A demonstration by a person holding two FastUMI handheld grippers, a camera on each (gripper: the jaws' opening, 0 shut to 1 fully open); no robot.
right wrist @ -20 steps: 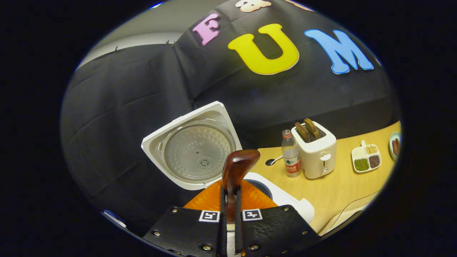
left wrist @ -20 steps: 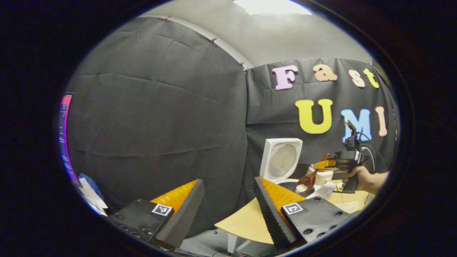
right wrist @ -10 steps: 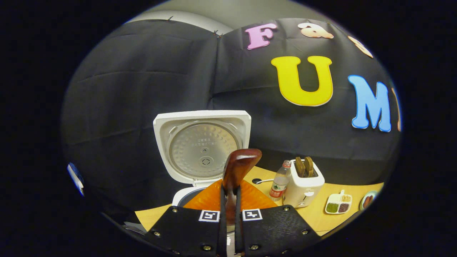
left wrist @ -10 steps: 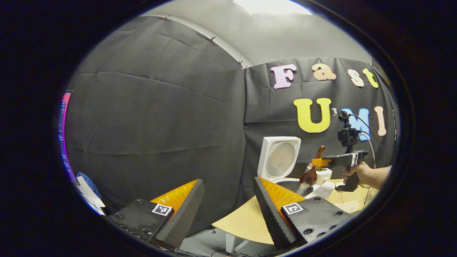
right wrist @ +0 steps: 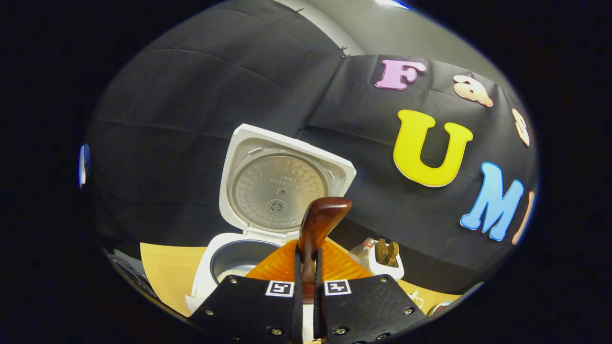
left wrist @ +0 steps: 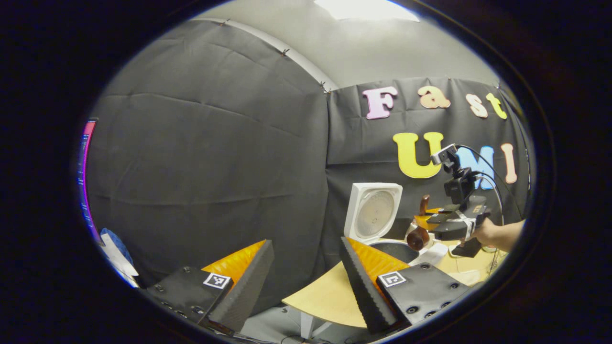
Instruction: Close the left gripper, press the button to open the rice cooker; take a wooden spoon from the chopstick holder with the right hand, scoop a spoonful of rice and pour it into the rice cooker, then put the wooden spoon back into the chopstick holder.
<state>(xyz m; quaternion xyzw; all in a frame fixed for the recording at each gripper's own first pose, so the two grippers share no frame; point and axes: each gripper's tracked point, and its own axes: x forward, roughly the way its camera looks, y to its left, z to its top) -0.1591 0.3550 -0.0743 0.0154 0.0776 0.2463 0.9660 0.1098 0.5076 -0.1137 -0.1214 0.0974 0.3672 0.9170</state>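
Observation:
The white rice cooker [right wrist: 224, 248] stands with its lid [right wrist: 282, 186] up, and some rice shows low in its dark pot. My right gripper [right wrist: 308, 253] is shut on the brown wooden spoon [right wrist: 319, 222], whose handle end sticks up between the fingers. In the left gripper view the right gripper [left wrist: 449, 222], held by a hand [left wrist: 487, 233], hovers just right of the cooker [left wrist: 375, 210]. The spoon [left wrist: 418, 237] hangs from it with its bowl low over the pot's rim. My left gripper [left wrist: 306, 286] is open and holds nothing, well short of the cooker.
A white toaster [right wrist: 385, 260] and a water bottle [right wrist: 363, 248] stand on the wooden table [right wrist: 162, 267] behind the cooker. The table's rounded near edge [left wrist: 325, 296] lies under my left gripper's right finger. A lit screen [left wrist: 86, 177] stands far left.
The right gripper rolled over the cooker and tipped the spoon. The rice that lay in its bowl fell out, and the bowl now looks bare. The left gripper stayed still.

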